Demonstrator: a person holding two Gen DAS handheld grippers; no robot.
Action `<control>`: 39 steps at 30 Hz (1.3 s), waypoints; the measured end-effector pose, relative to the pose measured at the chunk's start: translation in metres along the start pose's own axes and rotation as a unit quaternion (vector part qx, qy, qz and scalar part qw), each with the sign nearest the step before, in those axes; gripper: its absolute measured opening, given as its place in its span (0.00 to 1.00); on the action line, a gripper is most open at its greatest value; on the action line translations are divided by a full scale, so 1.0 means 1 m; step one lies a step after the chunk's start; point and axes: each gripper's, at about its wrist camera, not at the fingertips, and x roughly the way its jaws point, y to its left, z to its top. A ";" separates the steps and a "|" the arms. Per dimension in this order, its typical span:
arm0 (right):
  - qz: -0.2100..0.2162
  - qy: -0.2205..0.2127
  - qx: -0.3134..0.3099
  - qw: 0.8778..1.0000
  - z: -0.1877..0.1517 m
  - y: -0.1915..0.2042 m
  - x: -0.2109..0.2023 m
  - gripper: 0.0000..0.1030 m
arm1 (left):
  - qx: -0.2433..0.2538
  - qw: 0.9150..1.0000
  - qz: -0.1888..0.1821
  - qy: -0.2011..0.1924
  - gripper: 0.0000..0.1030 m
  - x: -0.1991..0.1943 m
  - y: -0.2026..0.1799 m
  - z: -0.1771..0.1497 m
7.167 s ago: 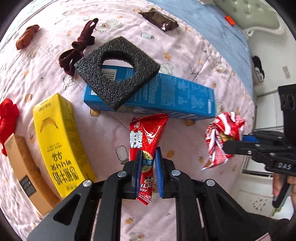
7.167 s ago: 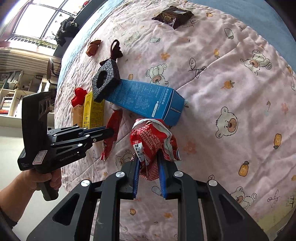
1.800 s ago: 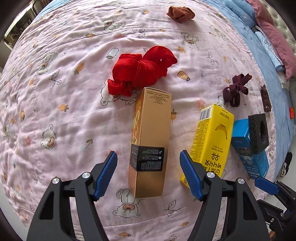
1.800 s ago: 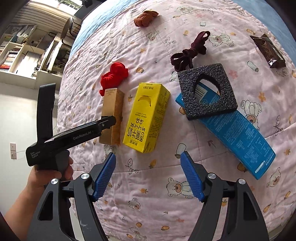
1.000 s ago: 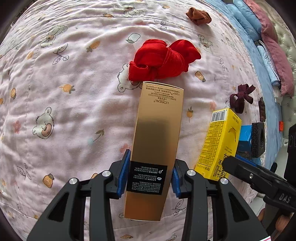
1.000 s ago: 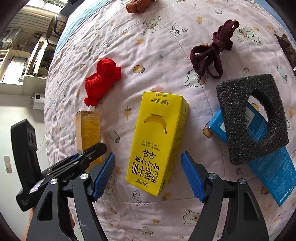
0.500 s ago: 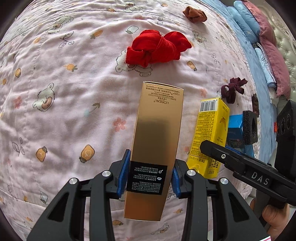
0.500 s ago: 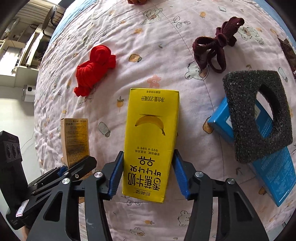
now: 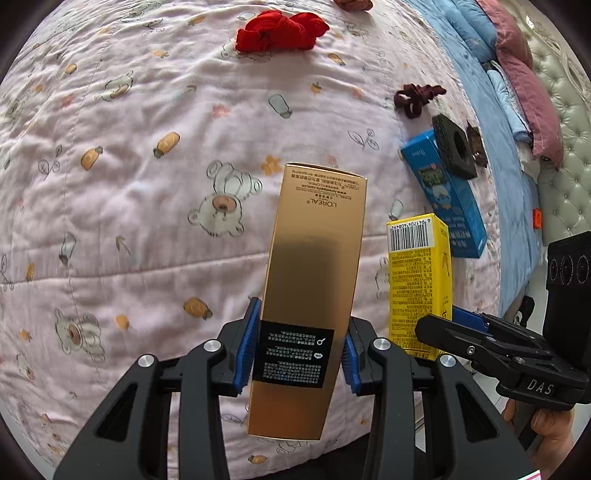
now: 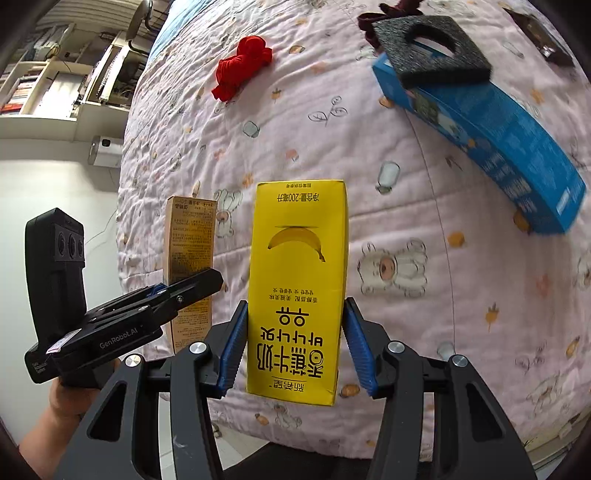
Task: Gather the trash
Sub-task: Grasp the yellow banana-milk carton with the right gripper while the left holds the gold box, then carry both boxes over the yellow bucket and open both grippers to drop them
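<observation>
— Pink quilted bedspread [image 9: 122, 192] with little bears and carrots printed on it, and both boxes are up off it?

— Both. The left gripper [image 9: 298, 349] has its blue pads clamped on the sides of the gold box [image 9: 314, 280], which hangs above the quilt at a slight tilt. The right gripper [image 10: 297, 349] has just been closing; its pads now press the lower sides of the yellow banana milk carton [image 10: 297, 280], lifted clear of the fabric too.

— What lies around them?

— The blue box [image 10: 491, 133] lies flat farther back, with a black foam square [image 10: 430, 55] resting on its far end. A red cloth bundle [image 9: 280, 31] sits well apart, toward the far side, and a dark maroon tie [image 9: 415, 98] is near the foam.

— And the edges?

— From the right wrist view, the quilt drops off at its left edge to a pale floor [image 10: 48, 184], with shelving [image 10: 55, 74] beyond. A tufted headboard [image 9: 565, 122] and folded blankets [image 9: 513, 70] line the other side.
</observation>
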 end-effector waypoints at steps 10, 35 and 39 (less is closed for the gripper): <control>0.017 -0.054 0.080 0.995 -0.074 -0.034 -0.038 0.48 | 0.074 0.997 -0.019 0.025 0.38 0.007 -0.048 -0.065; 0.051 -0.160 0.222 0.961 -0.239 -0.205 -0.142 0.48 | 0.222 0.970 -0.020 0.097 0.38 0.083 -0.239 -0.179; 0.045 -0.163 0.263 0.950 -0.289 -0.254 -0.153 0.48 | 0.257 0.959 -0.027 0.120 0.38 0.109 -0.288 -0.222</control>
